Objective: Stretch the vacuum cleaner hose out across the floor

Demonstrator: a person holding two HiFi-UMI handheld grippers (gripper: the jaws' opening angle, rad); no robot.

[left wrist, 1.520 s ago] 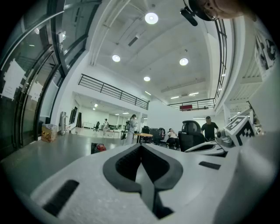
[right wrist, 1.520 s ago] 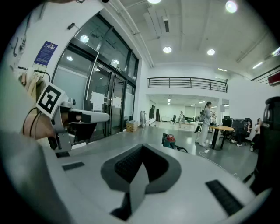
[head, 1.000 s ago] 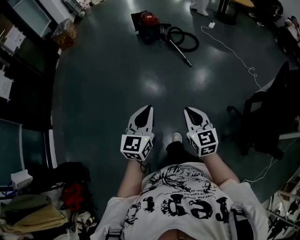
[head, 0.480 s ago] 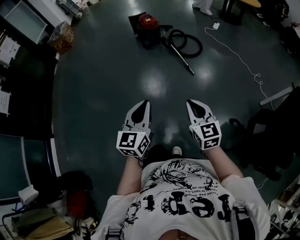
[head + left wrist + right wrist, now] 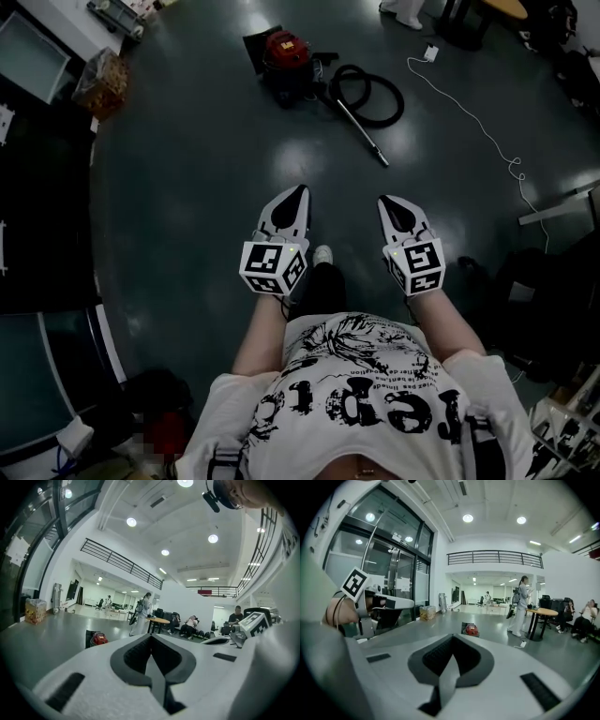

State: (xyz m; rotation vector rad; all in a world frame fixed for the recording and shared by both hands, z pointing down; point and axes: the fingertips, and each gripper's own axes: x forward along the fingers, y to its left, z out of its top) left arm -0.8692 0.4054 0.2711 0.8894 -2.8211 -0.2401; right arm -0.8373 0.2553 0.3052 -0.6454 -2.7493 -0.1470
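A red vacuum cleaner (image 5: 287, 53) stands on the dark floor far ahead, its black hose (image 5: 368, 94) coiled in a loop to its right and a metal wand (image 5: 363, 134) pointing toward me. It also shows small in the left gripper view as the vacuum cleaner (image 5: 99, 639) and in the right gripper view as the vacuum cleaner (image 5: 471, 630). My left gripper (image 5: 297, 195) and right gripper (image 5: 386, 203) are held side by side in front of my body, both shut and empty, well short of the hose.
A white power cord (image 5: 478, 117) snakes across the floor at right from a plug block (image 5: 429, 52). A black office chair (image 5: 539, 281) stands at right, a yellow box (image 5: 101, 82) at upper left, dark cabinets along the left. A person (image 5: 520, 605) stands by a round table (image 5: 543, 612).
I have walked toward the vacuum cleaner; the floor and clutter slide back past me. Both grippers stay shut and side by side. My foot has stepped forward between them.
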